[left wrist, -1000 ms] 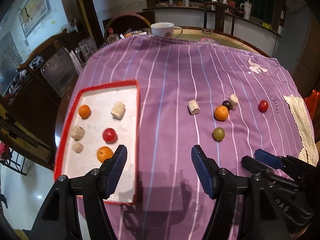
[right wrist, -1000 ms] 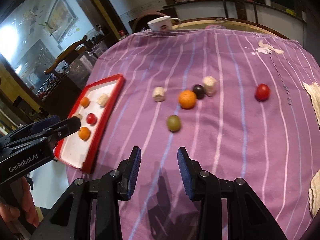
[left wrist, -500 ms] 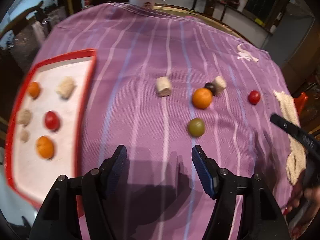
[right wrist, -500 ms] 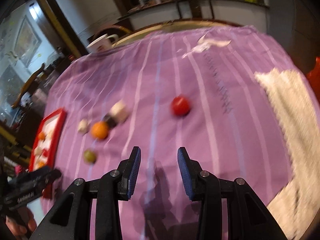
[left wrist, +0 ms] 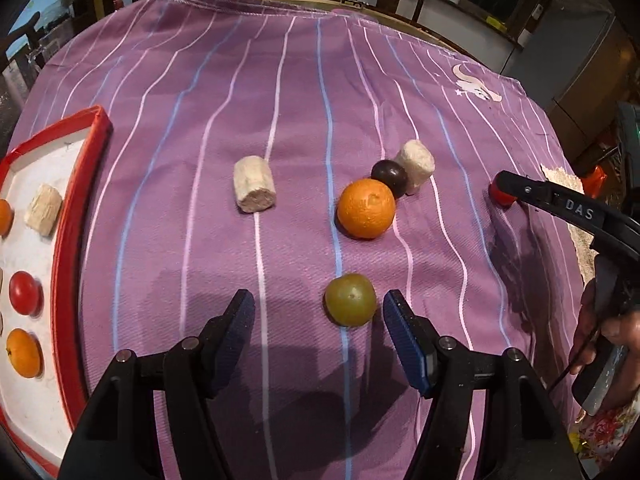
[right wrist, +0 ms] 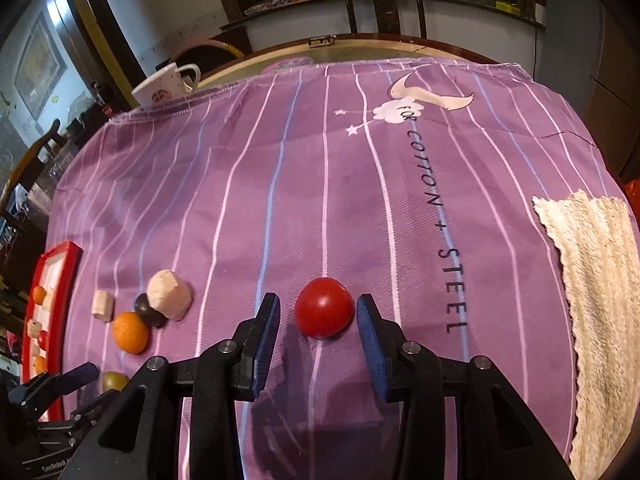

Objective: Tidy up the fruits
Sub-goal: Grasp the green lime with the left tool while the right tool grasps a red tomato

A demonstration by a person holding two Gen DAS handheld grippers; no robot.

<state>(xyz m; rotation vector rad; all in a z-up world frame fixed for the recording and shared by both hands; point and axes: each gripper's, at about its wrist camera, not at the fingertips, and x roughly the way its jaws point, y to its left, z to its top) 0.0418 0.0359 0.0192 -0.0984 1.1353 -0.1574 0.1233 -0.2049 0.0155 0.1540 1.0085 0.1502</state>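
My left gripper point(left wrist: 319, 320) is open low over the purple cloth; a green fruit point(left wrist: 350, 299) lies between its fingertips, close to the right one. Beyond it lie an orange point(left wrist: 366, 208), a dark plum point(left wrist: 389, 177) and two pale chunks point(left wrist: 254, 189) point(left wrist: 416, 165). My right gripper point(right wrist: 318, 322) is open with a red fruit point(right wrist: 324, 313) between its pads, resting on the cloth. The red-rimmed white tray point(left wrist: 68, 216) at left holds oranges, a red fruit and pale chunks.
A white mug point(right wrist: 166, 87) stands at the cloth's far edge. A cream woven mat point(right wrist: 600, 280) lies at the right. The round table's rim point(right wrist: 360, 46) shows beyond the cloth, with chairs and a counter behind.
Both grippers moved forward and down. The left one came from the tray side to straddle the green fruit. The right one swung right to straddle the red fruit.
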